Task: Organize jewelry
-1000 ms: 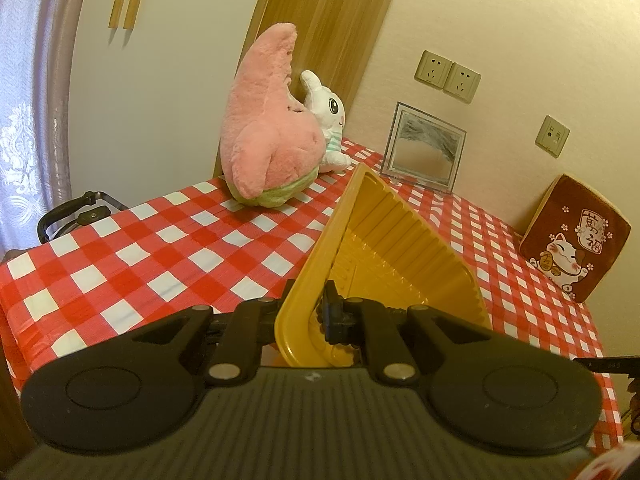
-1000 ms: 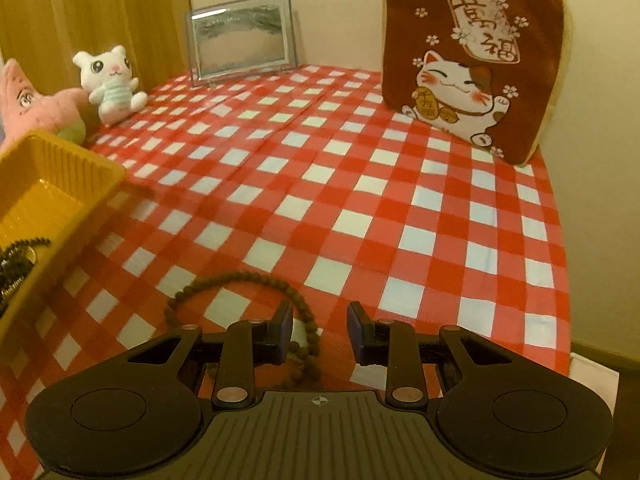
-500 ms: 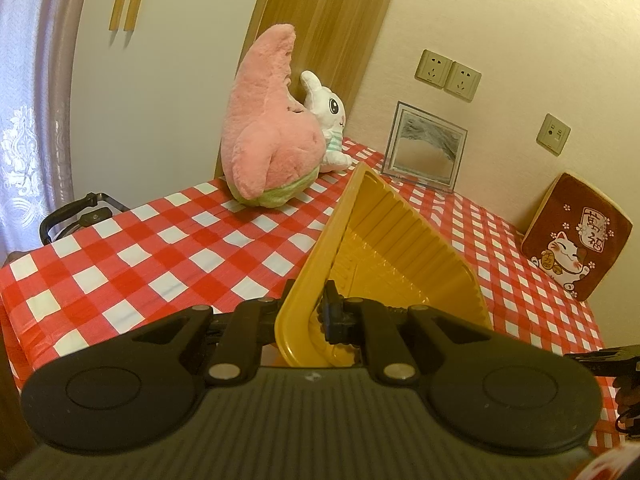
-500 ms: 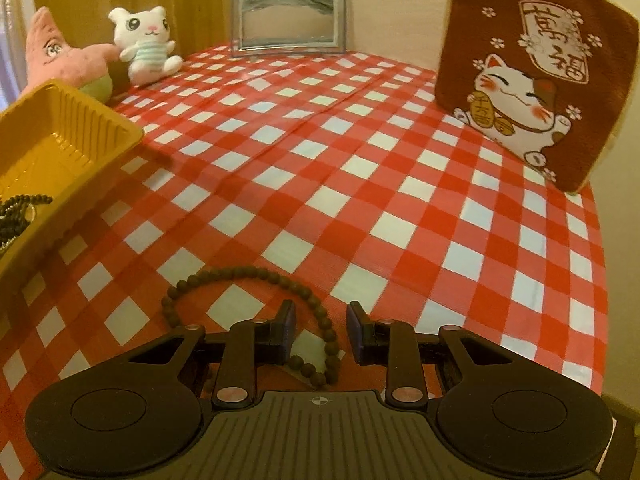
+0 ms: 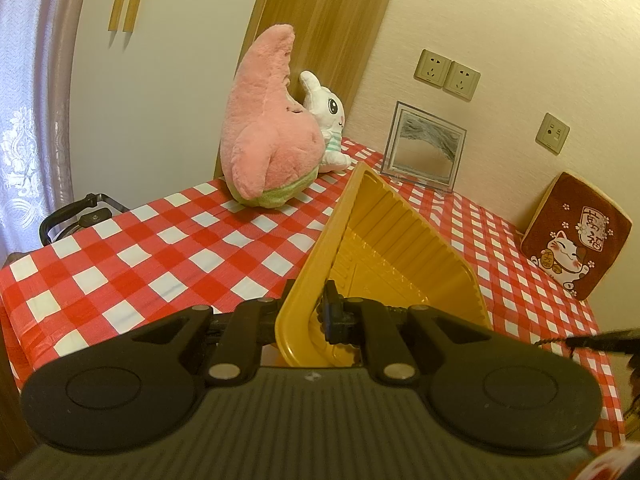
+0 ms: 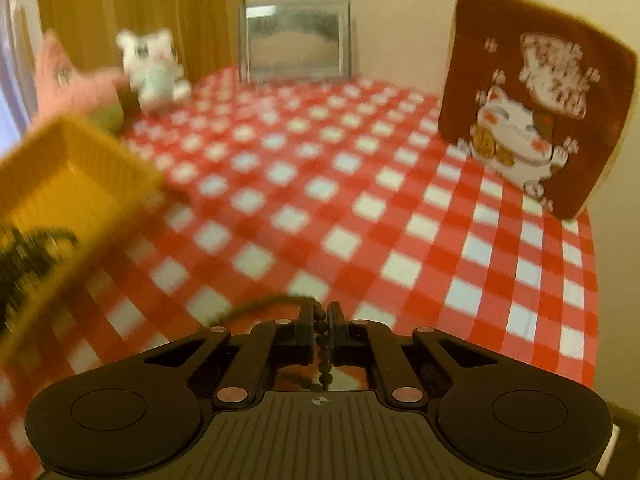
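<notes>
My left gripper (image 5: 310, 312) is shut on the near rim of a yellow plastic tray (image 5: 400, 240), which is tilted up off the red-checked tablecloth (image 5: 160, 248). In the right wrist view, my right gripper (image 6: 319, 314) has its jaws closing onto a brown bead bracelet (image 6: 322, 346), with the pads pressing the strand. The rest of the bracelet trails off to the left, blurred. The tray (image 6: 80, 176) shows at the left there, holding dark beaded jewelry (image 6: 24, 264).
A pink star plush (image 5: 268, 132) and a white plush animal (image 5: 328, 128) sit at the table's far corner. A glass picture frame (image 5: 424, 148) and a brown cat cushion (image 5: 576, 236) lean against the wall. The table's edge runs along the right (image 6: 592, 280).
The right gripper's jaws closed on the bracelet and it lifted, so the beads left the cloth. The view swung and blurred. The left gripper and tray stayed put.
</notes>
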Available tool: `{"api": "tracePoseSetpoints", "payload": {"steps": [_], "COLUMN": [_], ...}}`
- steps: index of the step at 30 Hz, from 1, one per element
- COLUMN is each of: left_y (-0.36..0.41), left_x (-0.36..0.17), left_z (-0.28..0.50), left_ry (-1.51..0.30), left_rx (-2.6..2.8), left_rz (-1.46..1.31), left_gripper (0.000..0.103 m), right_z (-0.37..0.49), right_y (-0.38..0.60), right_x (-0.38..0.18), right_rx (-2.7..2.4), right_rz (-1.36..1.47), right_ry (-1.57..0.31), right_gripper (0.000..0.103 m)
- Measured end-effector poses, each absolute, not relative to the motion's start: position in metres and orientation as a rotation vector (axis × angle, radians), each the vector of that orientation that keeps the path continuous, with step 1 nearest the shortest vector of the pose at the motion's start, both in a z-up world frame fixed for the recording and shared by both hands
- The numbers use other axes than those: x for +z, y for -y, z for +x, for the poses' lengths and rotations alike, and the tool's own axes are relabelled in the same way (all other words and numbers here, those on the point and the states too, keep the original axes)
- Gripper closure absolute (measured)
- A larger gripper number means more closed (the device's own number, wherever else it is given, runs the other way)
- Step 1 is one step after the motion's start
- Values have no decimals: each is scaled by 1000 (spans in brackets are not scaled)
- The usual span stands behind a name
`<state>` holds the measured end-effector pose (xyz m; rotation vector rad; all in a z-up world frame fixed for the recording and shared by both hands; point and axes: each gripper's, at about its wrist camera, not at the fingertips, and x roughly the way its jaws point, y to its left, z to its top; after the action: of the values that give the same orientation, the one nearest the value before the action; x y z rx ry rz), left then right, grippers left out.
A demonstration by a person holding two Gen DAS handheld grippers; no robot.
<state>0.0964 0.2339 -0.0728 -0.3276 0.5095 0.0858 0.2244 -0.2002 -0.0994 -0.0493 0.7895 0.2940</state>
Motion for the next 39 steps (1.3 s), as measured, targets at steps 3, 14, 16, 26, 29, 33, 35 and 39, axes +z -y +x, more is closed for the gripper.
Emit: {"api": "tracePoseSetpoints", "payload": {"steps": [3,14,16,26,29,33,35,39], "left_y": [-234,-234,-234,-233,-233,-233,-233,-233], "left_x": [-72,-72,-72,-71,-71,-70,-70,-70], "left_z": [96,95,95,95,94,94,93,92], "left_ry": [-506,-504,-503,-498,-495,-492,-491,-489], "left_rx": [84,78,75,64,61,57,55,54], "left_rz": [-326,-327,-328,-327,-327,-327,-327,-327], "left_gripper": [93,93,93,93,93,93,93,93], "right_z": [222,216,215,211,211,212,214,214], "right_y": [199,184,181,162,155,142,135,115], "right_x": [-71,4,13,50,62,81,90,109], "right_rx": [305,382,392,464,490,527,553,610], "right_rz": [-15,21,21,12,23,27,34,44], "right_ry": [-746,-604,-590,-516,-493,-453,-432,-391], "right_gripper": [97,97,97,97,97,97,97,97]}}
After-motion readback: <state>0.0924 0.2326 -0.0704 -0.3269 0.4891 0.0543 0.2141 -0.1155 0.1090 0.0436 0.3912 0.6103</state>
